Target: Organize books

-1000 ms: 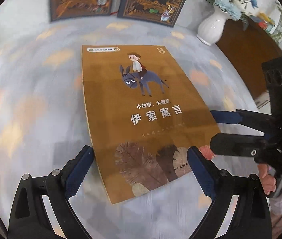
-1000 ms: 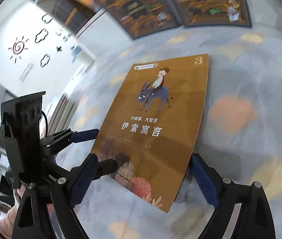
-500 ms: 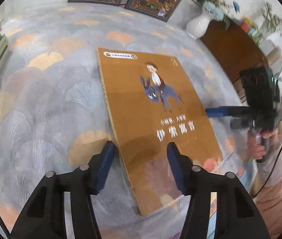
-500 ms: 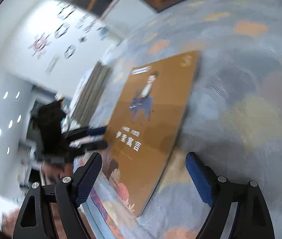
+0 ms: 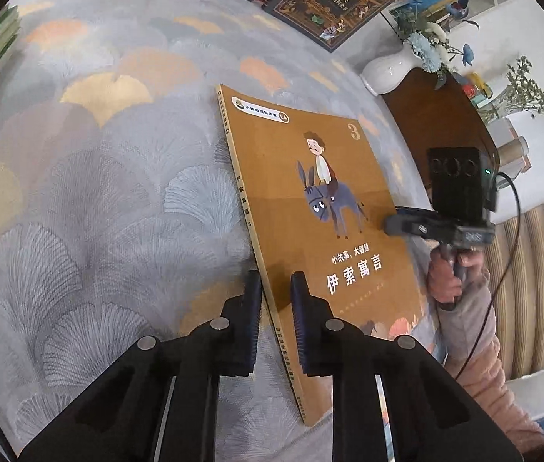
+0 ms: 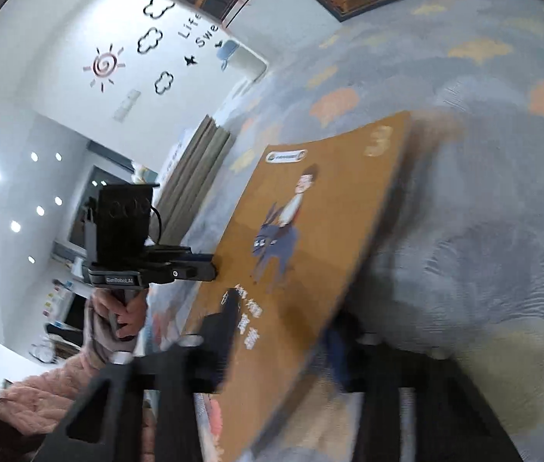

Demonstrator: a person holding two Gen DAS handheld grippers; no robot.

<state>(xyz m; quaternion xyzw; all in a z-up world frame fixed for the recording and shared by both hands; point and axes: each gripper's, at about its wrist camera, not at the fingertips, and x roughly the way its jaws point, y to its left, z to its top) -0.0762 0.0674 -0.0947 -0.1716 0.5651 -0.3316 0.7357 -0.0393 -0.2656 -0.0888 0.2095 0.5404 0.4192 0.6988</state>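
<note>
Lying tilted over patterned rug (image 5: pixel 91 192): thin orange paperback (image 5: pixel 322 200), spine edge raised. Left gripper (image 5: pixel 276 296) clamping spine edge, jaws narrow. Right gripper (image 6: pixel 283 331) closing over opposite edge, book between jaws. Looking light, floppy, cover bowing; gripping near spine seeming stiffest.

Book (image 5: pixel 310 208): ochre-brown cover, blue-grey donkey, white title. Carpet (image 5: pixel 99 192): grey fan pattern, orange and gold patches.

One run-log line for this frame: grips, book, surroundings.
left gripper: shut on orange picture book spine edge | right gripper: jaws closing on opposite edge | book: tilted off rug | dark books: flat, far end
</note>
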